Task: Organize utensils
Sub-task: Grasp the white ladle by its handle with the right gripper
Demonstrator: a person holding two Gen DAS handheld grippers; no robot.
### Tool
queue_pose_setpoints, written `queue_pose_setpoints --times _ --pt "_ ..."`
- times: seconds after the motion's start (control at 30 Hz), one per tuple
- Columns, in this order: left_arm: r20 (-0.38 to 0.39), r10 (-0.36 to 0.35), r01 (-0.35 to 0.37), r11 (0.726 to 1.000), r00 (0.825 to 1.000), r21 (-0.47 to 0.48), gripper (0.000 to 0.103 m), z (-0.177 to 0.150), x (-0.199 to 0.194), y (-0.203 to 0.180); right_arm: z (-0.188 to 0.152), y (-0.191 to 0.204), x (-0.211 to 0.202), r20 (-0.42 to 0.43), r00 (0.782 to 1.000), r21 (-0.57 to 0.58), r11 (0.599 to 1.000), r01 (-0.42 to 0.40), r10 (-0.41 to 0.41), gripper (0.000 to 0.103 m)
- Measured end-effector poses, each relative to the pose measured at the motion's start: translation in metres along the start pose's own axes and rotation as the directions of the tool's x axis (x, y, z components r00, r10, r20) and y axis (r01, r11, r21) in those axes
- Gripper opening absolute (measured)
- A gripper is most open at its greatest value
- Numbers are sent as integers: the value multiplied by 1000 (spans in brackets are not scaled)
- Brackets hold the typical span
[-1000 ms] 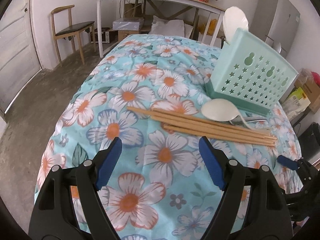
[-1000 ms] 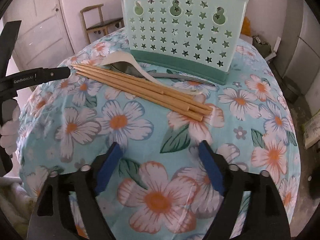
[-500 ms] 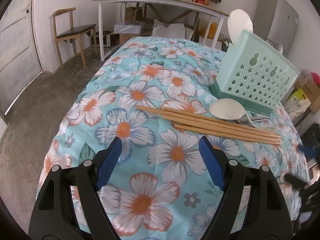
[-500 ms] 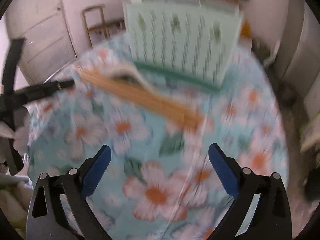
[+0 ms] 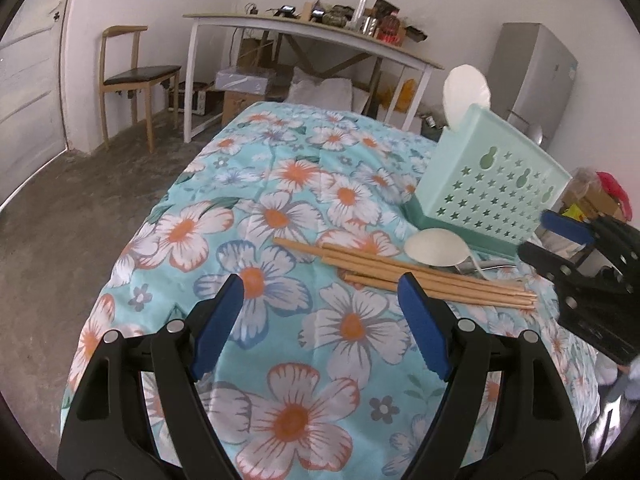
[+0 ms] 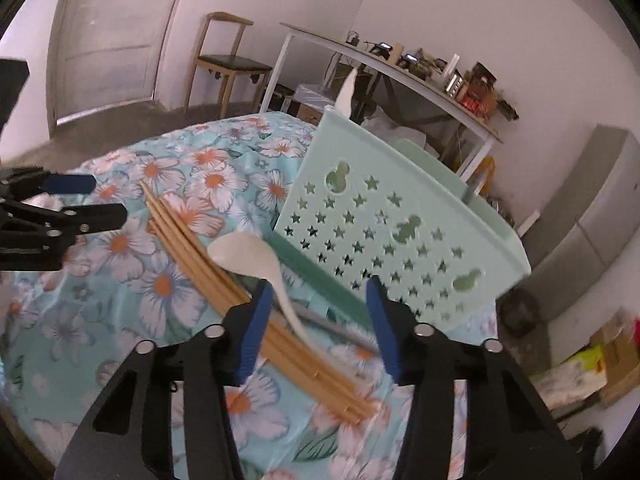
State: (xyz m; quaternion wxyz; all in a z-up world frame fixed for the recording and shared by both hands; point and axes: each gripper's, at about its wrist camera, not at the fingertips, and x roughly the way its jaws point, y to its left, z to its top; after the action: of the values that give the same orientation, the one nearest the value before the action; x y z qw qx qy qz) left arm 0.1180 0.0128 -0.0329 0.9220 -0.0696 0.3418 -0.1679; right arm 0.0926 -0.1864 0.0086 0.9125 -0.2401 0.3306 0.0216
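Observation:
Several wooden chopsticks (image 5: pixel 400 276) (image 6: pixel 192 248) lie in a bundle on the floral tablecloth. A white spoon (image 5: pixel 436 248) (image 6: pixel 240 252) rests beside them, over a grey metal utensil (image 6: pixel 332 324). Behind stands a mint utensil caddy (image 5: pixel 492 192) (image 6: pixel 400 232) with another white spoon (image 5: pixel 466 92) upright in it. My left gripper (image 5: pixel 320 292) hovers open and empty, short of the chopsticks. My right gripper (image 6: pixel 318 292) (image 5: pixel 568 248) is tilted over the spoon's handle end. Its jaws are closing, with the white handle between them, and the pads do not press on it.
The tablecloth (image 5: pixel 280 184) drops off at the table's rounded edges on all sides. Behind are a wooden chair (image 5: pixel 132 76), a white work table (image 5: pixel 304 28) with clutter, boxes on the floor and a grey cabinet (image 5: pixel 536 80).
My right gripper rose, rolled to one side and came in over the spoon handle and chopstick ends, and its jaws narrowed. The left gripper stayed put and open, only tipping slightly.

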Motion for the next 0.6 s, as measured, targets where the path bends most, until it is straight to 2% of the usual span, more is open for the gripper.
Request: queue_pose_setpoints --times 0.2,0.6 --pt "12 -47 47 999 999 -14 75 -3 2 5 -3 13 17 -45 999 -110 994 -3 -2 34" --pt "3 -108 108 988 994 -109 75 -5 10 21 1 37 45 -86 996 -237 971 -10 -11 32"
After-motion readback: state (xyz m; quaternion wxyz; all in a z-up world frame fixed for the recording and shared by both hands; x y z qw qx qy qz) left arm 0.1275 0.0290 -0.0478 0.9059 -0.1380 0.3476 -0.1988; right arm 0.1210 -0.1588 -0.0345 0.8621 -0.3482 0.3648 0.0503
